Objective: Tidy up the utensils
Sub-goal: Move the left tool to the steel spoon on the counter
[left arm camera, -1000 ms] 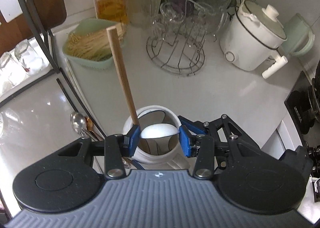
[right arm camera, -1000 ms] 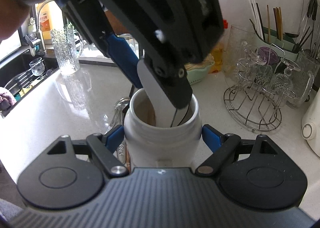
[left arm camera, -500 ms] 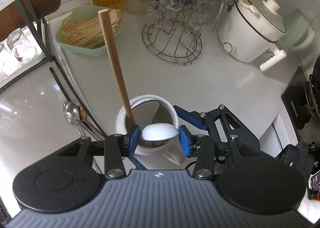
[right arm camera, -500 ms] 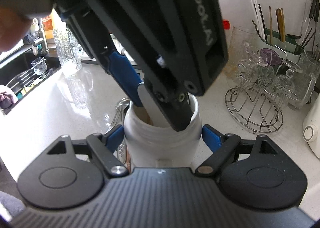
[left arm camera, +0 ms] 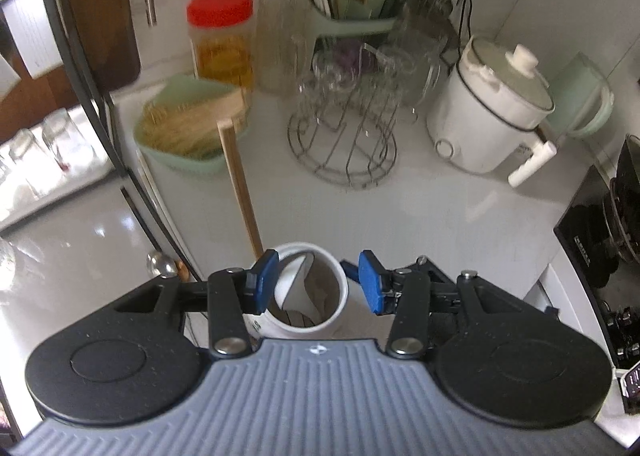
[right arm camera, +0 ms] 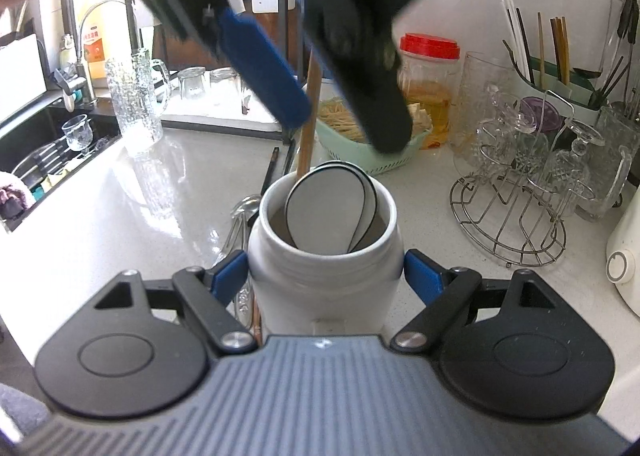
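A white ceramic jar [right arm camera: 324,276] stands on the counter, held between the pads of my right gripper [right arm camera: 326,280]. White ceramic spoons [right arm camera: 328,212] and a wooden handle [right arm camera: 310,112] stand in it. In the left wrist view the jar [left arm camera: 316,316] is below my left gripper [left arm camera: 316,284], which is open and empty above its mouth. A white spoon [left arm camera: 290,288] leans inside, and the wooden handle [left arm camera: 240,184] sticks out. In the right wrist view the left gripper [right arm camera: 344,112] hangs above the jar.
Metal spoons [right arm camera: 244,216] lie on the counter left of the jar. Behind stand a green basket of sticks [left arm camera: 188,132], a red-lidded jar [left arm camera: 222,40], a wire rack of glasses [left arm camera: 348,128], a utensil holder [left arm camera: 352,4] and a white cooker [left arm camera: 492,116]. A sink [right arm camera: 48,160] lies far left.
My left gripper has opened and let go of the white spoon, which now rests in the jar. The left gripper has lifted up and away. The right gripper still holds the jar.
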`<state>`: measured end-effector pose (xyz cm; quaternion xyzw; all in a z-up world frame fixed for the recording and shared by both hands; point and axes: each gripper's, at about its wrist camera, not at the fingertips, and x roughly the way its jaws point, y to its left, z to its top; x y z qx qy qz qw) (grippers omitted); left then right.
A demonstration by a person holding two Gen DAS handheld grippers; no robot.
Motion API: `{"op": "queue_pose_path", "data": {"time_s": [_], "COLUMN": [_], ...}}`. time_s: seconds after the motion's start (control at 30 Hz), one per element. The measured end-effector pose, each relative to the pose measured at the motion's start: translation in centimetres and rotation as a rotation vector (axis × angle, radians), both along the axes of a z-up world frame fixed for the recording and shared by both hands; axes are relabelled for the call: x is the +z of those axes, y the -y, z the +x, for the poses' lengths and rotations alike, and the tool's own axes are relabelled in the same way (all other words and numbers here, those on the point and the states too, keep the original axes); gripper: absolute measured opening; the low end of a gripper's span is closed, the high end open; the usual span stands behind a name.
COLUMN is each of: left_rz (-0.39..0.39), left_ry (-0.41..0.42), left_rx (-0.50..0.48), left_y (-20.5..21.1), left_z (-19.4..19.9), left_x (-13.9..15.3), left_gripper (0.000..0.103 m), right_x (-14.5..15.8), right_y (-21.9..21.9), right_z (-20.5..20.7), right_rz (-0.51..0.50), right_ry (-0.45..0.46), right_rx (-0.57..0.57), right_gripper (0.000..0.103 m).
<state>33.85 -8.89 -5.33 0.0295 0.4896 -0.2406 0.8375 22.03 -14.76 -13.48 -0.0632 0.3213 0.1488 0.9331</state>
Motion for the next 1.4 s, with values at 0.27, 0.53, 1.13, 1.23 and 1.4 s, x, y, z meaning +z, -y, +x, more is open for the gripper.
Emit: {"op": "queue_pose_path", "data": {"time_s": [0.27,0.53,1.13,1.23,1.4], "left_rz": [-0.034,-0.071,-0.056,-0.055,-0.039], "left_ry": [0.109,0.144,0.059,0.014,-0.022], "left_rx": [0.051,0.135,0.328,0.349,0.358], "left_y": [-1.8,-4.7,-11.7,-12.6,-13.4], "left_z": [-1.9,-3.4,-2.8,-2.1,-0.8], "left_x": [2.0,2.0,-6.2,-9.1,-12.7], "left_gripper": [0.05,0.05,0.05,0.049,0.049], "right_x": [-0.1,-0.1,0.1,0.3,0.4], "right_y": [-0.2,-0.4,0.1,0.2,0.0], "right_z": [0.0,0.0,-0.2,-0.1,0.2], "right_rz": [-0.004,-0.003,0.018,0.012,-0.004], "right_ry": [0.004,0.007,-0.019,-0.029,-0.05], "right_rx": [-0.017,-0.034,-0.115,-0.133,-0.131], "right_gripper": [0.087,0.087,0.087,0.087,0.087]}}
